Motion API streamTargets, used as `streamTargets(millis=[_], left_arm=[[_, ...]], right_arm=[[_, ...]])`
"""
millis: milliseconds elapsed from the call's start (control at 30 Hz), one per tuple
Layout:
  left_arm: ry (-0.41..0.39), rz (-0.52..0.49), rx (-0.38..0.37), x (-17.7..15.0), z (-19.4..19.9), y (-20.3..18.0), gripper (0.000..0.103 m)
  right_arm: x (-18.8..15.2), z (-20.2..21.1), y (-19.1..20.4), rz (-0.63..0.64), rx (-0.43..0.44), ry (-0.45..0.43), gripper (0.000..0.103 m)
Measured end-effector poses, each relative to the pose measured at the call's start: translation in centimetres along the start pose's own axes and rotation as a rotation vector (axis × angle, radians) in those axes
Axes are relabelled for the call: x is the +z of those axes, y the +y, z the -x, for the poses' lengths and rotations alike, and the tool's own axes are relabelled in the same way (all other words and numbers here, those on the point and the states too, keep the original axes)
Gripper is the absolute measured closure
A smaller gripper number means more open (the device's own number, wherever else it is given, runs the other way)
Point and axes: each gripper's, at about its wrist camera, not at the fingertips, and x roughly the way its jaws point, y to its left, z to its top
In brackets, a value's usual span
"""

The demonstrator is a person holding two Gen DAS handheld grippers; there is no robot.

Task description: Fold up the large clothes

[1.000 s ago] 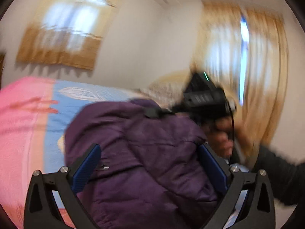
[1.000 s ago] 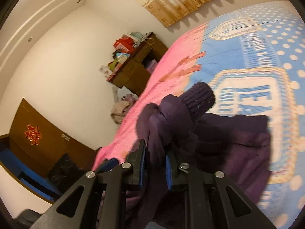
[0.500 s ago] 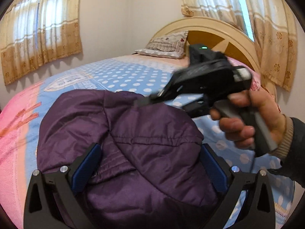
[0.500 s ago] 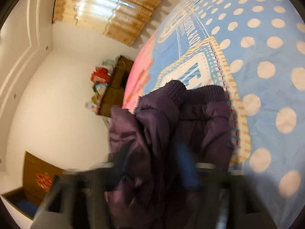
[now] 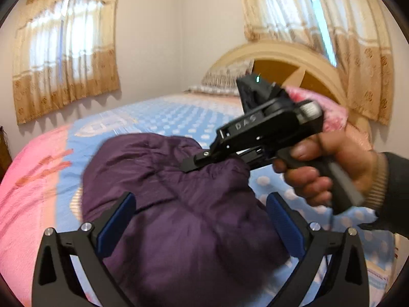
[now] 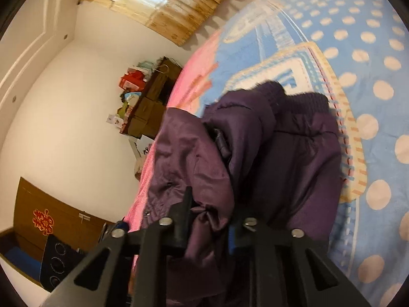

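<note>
Bed (image 5: pixel 179 110) scene: my right gripper (image 6: pixel 208 220) has just reclosed, pinching the jacket (image 5: pixel 179 204) for the next fold; left gripper (image 5: pixel 199 220) spread.

The left gripper (image 5: pixel 199 220) stands wide open around purple cloth. The right gripper (image 6: pixel 208 226) has just been closing, pinching cloth, gripped by a hand (image 5: pixel 329 168).
</note>
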Motion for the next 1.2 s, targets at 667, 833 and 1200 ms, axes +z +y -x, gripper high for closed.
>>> streamTargets(millis=[667,833,1200], left_arm=[[-0.092,-0.008,0.114,7.1,-0.6,2.5,0.000],[0.080,-0.121,0.205,6.3,-9.1,0.6,0.000],[0.184,0.113,0.211,2.7,-12.9,2.3,0.000]], right_arm=[[3.3,6.7,0.4,0.140,-0.267,-0.005,0.094],[2.7,6.9,-4.0,0.060,-0.215,-0.044,0.094],[1.2,10.4,-2.4,-0.040,-0.445,-0.280,0.075]])
